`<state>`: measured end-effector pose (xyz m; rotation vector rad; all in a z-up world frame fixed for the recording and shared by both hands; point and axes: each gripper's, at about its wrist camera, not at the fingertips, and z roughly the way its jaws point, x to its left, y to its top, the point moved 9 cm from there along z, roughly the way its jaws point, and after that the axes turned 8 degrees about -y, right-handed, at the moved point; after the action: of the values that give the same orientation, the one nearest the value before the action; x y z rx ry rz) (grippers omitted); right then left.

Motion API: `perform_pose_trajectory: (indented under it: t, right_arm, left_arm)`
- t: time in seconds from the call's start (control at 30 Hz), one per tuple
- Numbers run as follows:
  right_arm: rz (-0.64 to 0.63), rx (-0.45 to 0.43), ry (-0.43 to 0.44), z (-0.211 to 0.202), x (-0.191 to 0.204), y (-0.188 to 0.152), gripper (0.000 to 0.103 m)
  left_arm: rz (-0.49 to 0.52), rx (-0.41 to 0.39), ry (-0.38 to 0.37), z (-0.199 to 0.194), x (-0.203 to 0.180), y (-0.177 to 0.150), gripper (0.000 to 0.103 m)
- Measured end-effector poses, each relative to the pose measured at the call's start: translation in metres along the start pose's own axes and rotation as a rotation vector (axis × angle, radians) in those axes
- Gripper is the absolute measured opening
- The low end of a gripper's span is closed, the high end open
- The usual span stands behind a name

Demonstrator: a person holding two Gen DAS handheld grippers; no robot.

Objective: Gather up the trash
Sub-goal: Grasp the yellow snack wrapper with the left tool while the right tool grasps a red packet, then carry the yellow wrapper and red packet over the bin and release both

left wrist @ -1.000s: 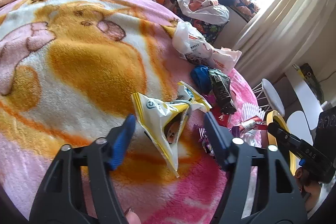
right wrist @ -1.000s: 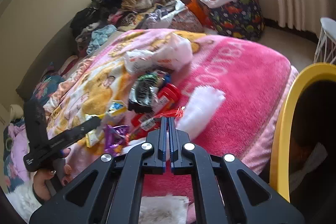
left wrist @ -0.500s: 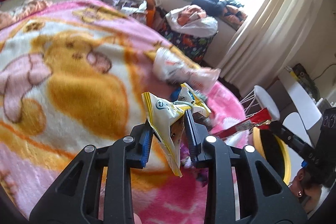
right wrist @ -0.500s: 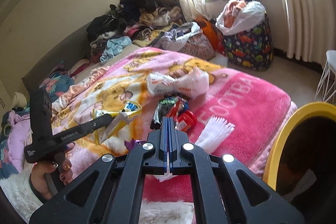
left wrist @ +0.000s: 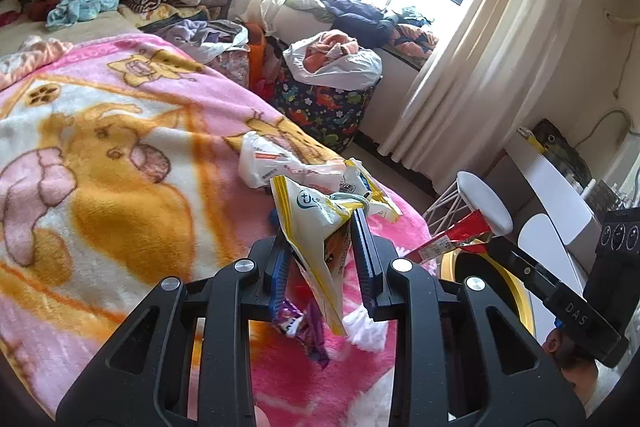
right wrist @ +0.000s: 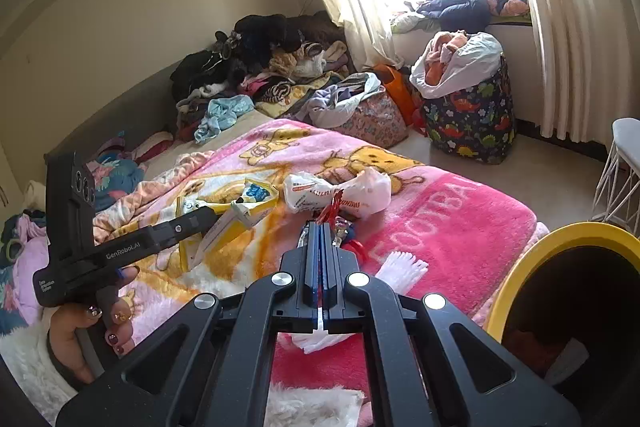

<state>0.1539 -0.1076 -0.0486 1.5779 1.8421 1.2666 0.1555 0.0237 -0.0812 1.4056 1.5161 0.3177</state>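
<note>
"GenRobot.AI" stands on the left gripper [right wrist: 224,223], "DAS" on the right gripper [left wrist: 486,247], "FOOTBA" on the blanket [right wrist: 460,227].

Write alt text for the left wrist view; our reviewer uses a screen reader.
The left gripper holds a yellow-and-white snack bag above a pink cartoon blanket. At right, the right gripper holds a red wrapper over a yellow-rimmed bin.
</note>
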Motion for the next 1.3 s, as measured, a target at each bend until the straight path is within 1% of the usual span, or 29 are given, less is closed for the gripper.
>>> perform_pose_trajectory:
  t: [0.4,0.83,1.3]
  right_arm:
    - [0.046,-0.044,-0.024,-0.023,-0.018,0.002,0.001]
    - [0.111,-0.075,-0.078,-0.046,-0.052,0.001,0.001]
    - [0.190,-0.103,-0.136,-0.064,-0.092,-0.002,0.001]
  left_arm:
    - [0.052,0.009,-0.031,0.006,-0.031,-0.002,0.022]
    - [0.116,0.032,-0.074,0.021,-0.076,-0.012,0.022]
    - [0.160,0.067,-0.105,0.035,-0.105,-0.027,0.022]
